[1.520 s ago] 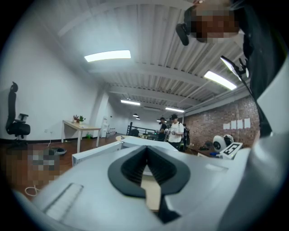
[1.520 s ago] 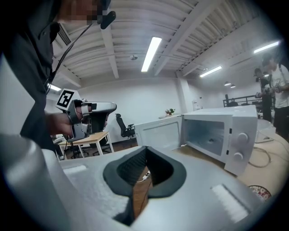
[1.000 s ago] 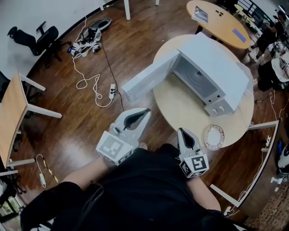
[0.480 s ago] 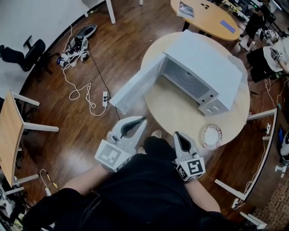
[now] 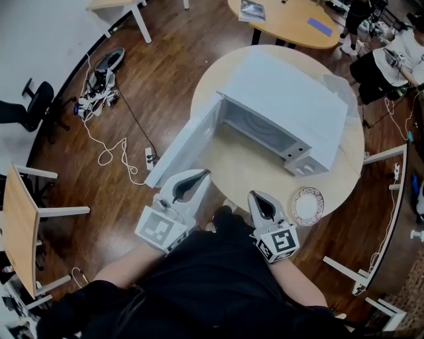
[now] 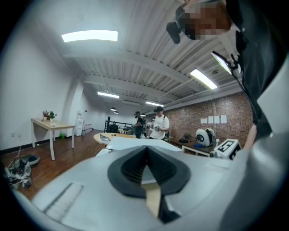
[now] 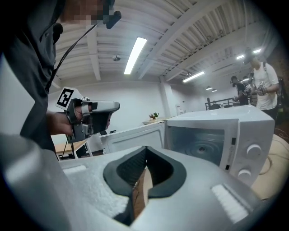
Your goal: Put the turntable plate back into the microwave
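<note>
A white microwave (image 5: 285, 109) stands on the round wooden table (image 5: 255, 175), its door (image 5: 182, 149) swung wide open to the left. The turntable plate (image 5: 307, 206), white with a patterned rim, lies on the table's near right edge, outside the microwave. My left gripper (image 5: 206, 173) is shut and empty, just in front of the open door. Also shut and empty, my right gripper (image 5: 252, 194) hovers at the table's near edge, left of the plate. The right gripper view has the open cavity (image 7: 205, 140) ahead of the shut right gripper (image 7: 145, 148). The left gripper (image 6: 145, 148) points level past the microwave.
An oval wooden table (image 5: 285, 20) stands behind the round one. Cables and a power strip (image 5: 150, 157) trail over the wooden floor at left. A desk (image 5: 23, 232) is at far left. People stand at the back right (image 5: 397, 53). Metal frame legs (image 5: 348, 271) flank the table's right side.
The view has closed in on the table: microwave and plate slid left and down in the head view. Both grippers moved forward toward the table edge and stayed shut.
</note>
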Demonstrator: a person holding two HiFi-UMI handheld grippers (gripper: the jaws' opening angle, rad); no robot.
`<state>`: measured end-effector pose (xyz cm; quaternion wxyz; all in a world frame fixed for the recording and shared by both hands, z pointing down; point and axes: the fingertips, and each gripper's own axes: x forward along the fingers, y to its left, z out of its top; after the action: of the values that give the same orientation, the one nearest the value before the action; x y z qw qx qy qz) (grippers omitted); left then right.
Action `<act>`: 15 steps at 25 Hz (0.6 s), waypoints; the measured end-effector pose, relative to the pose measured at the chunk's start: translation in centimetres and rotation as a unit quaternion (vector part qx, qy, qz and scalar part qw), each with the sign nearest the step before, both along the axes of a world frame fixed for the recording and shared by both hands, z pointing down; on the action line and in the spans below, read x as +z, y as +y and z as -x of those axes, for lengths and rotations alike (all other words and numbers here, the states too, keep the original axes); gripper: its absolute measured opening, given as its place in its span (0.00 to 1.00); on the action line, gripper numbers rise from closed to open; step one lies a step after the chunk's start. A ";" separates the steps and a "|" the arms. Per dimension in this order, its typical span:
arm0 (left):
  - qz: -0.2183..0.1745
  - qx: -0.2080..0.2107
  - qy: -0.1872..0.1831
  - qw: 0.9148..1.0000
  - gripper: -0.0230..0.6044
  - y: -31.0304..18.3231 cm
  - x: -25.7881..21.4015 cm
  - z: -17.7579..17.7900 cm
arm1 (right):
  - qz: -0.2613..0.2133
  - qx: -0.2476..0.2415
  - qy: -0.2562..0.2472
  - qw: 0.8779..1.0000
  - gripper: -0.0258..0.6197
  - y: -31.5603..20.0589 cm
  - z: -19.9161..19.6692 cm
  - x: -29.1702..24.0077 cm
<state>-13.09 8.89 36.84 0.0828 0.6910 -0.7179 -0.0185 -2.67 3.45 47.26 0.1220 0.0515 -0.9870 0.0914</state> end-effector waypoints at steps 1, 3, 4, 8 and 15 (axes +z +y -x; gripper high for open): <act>0.002 0.004 0.004 1.000 0.04 -0.7 -0.2 0.1 | 0.001 0.000 -0.001 1.000 0.04 -0.5 0.3 -0.1; 0.009 0.014 -0.006 1.000 0.04 -2.0 0.1 0.6 | 0.002 -0.002 -0.004 1.000 0.04 -1.5 0.9 -0.3; 0.012 0.019 -0.017 1.000 0.04 -2.6 0.4 1.0 | 0.005 -0.001 -0.006 1.000 0.04 -2.1 1.2 -0.2; 0.017 0.029 -0.027 0.999 0.04 -5.3 0.4 1.8 | 0.014 0.013 -0.020 1.000 0.04 -4.6 1.7 -0.1; 0.033 0.039 -0.038 0.998 0.04 -10.7 -0.9 3.6 | 0.017 0.049 -0.075 0.996 0.04 -9.3 2.2 -1.8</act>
<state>-16.73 -1.84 35.97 0.0792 0.7157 -0.6930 0.0348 -4.83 -5.87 45.47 0.0438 0.0910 -0.9879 0.1174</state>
